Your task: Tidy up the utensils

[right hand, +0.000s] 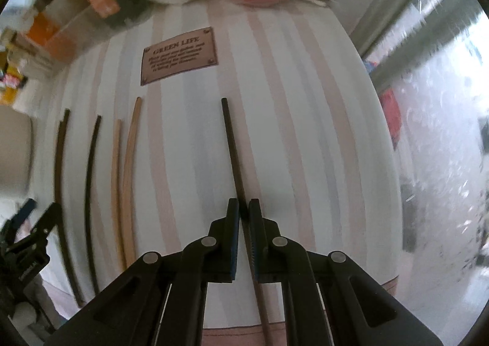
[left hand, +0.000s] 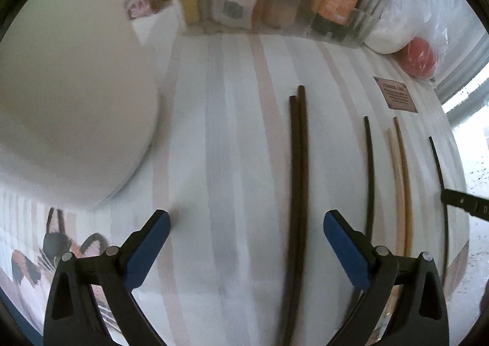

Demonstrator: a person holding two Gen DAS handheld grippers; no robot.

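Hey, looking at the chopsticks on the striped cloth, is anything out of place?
Yes. One black chopstick lies alone left of the light wooden pair, while its match, the other black chopstick, is clamped in the right gripper on their far side. The dark brown pair lies together.

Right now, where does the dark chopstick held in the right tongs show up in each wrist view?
Left wrist view: the dark chopstick runs down the far right edge, right of the pale chopstick pair, crossed by the right tongs' tip.
Right wrist view: the chopstick is centre frame, clamped in the right tongs.
Shared landmark: the brown Green Life label on the striped cloth.
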